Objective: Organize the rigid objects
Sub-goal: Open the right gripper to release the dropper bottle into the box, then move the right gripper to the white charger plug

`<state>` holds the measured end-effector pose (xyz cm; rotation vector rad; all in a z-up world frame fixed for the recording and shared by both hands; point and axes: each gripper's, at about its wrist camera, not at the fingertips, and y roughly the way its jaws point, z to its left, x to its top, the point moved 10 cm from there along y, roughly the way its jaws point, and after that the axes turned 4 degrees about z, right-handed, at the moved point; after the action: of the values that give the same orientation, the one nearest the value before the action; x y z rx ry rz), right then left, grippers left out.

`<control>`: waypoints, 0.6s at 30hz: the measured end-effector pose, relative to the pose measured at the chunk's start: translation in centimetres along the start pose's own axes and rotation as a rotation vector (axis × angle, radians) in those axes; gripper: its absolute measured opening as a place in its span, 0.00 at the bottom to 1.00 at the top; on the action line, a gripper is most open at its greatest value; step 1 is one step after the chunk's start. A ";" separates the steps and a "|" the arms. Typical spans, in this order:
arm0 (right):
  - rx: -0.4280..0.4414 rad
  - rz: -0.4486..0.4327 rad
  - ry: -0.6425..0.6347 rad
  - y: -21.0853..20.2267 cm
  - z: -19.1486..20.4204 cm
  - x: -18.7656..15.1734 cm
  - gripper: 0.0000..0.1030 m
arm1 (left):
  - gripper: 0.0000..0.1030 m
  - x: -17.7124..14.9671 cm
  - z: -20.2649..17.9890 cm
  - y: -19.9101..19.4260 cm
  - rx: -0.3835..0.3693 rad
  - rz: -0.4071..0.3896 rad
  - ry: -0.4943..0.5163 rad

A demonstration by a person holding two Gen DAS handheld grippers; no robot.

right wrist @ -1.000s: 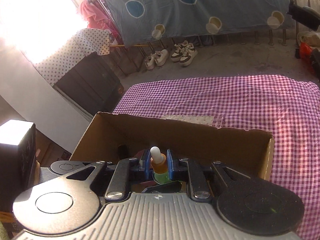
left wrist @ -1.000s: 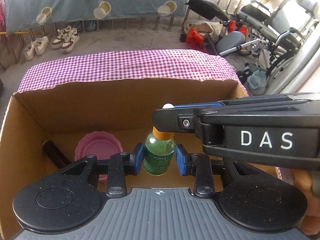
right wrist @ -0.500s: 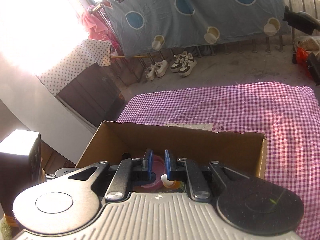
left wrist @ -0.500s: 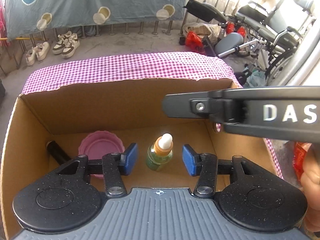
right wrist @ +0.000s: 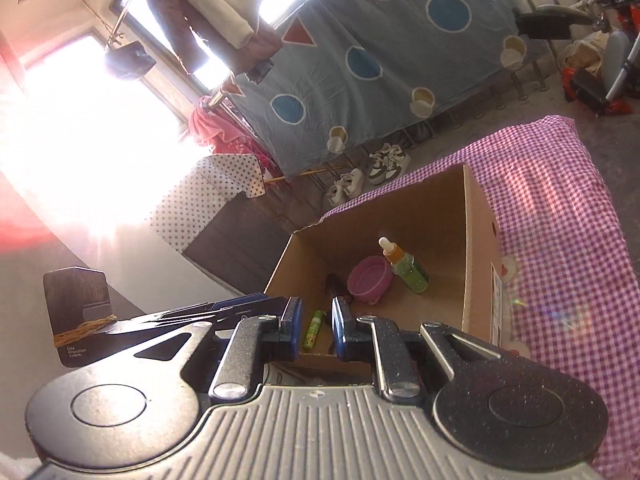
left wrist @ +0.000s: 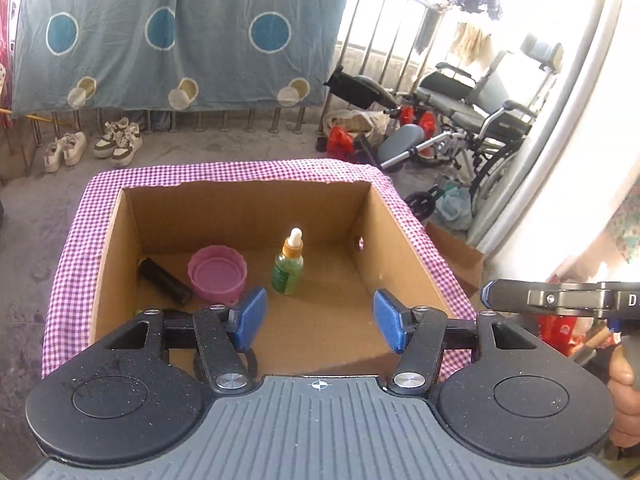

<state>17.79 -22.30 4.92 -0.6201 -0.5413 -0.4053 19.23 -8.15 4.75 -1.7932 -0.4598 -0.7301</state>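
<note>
My left hand-held gripper point(left wrist: 316, 320) has just been opening, empty. The upright green glass dropper bottle point(left wrist: 288, 266) stands ahead inside the brown cardboard box point(left wrist: 248, 208). My right hand-held gripper point(right wrist: 316, 326) is closed, farther off.

Straight ahead of the claw, beyond the desk under its purple checked cloth point(left wrist: 224, 170), a blue sheet with circles and triangles point(left wrist: 172, 40) hangs over a metal railing point(left wrist: 384, 52). Two pairs of sneakers point(left wrist: 96, 146) stand on the grey concrete floor point(left wrist: 224, 142) below it, ahead and to the left. Ahead and to the right, a wheelchair point(left wrist: 484, 120) is parked in strong sunlight beside red bags point(left wrist: 340, 140). In the right wrist view, a window point(right wrist: 80, 120) far to the left glares white, clothes point(right wrist: 208, 12) hang on a pole high above, and a star-dotted cloth point(right wrist: 204, 196) covers a dark cabinet point(right wrist: 240, 232).
</note>
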 end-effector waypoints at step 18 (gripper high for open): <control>-0.020 0.129 0.237 9.8 -5.6 -9.1 0.29 | 0.50 -11.9 -2.1 7.0 0.108 0.108 0.179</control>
<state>17.55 -16.82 -8.44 -0.6131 -0.2701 -0.3563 14.31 -12.00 -7.79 -1.6219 -0.2760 -0.7678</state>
